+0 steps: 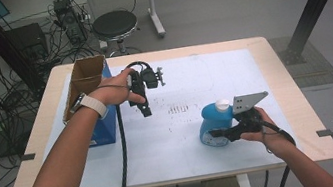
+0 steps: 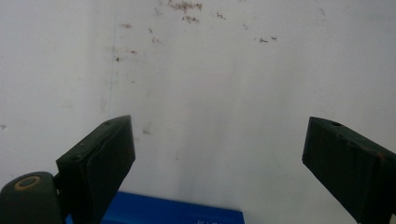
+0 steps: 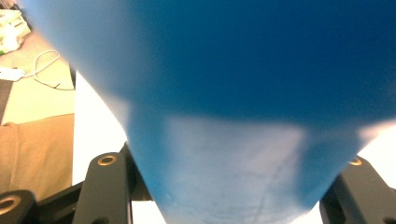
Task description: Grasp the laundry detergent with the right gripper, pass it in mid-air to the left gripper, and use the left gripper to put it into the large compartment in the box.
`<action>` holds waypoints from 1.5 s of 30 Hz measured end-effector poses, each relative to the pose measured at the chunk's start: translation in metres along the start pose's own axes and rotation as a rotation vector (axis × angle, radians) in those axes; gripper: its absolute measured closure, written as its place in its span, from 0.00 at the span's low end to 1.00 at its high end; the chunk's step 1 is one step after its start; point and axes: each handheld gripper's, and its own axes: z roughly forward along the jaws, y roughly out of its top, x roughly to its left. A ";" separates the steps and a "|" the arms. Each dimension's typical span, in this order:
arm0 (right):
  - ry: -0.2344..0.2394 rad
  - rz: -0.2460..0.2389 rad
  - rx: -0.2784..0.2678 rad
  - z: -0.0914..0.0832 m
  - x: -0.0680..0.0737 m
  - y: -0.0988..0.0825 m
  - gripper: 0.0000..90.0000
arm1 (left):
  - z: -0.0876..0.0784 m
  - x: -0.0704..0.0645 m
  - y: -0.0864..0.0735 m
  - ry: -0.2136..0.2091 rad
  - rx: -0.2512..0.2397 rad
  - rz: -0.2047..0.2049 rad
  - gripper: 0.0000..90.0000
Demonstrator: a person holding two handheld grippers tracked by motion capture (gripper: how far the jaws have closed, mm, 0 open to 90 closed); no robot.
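Bottle (image 1: 211,126), blue with a white cap, stands upright on the white table (image 1: 212,73) at its near right part. Right gripper (image 1: 217,135) is clamped on the bottle's lower body; in the right gripper view the blue wall (image 3: 243,93) sits between both jaws, pressed against them. Left gripper (image 1: 144,108) hangs above the table just beside the open cardboard box (image 1: 85,76), jaws spread wide, nothing between them. Blue box side (image 2: 168,212) shows below the jaws.
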 end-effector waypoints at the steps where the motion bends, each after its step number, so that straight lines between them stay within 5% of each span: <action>1: -0.001 -0.001 -0.001 0.000 0.000 0.000 0.46 | 0.000 0.000 0.000 -0.001 0.001 0.001 0.11; 45: 0.007 0.003 0.013 0.000 -0.002 0.002 0.47 | -0.003 -0.001 -0.002 0.003 0.002 -0.002 0.11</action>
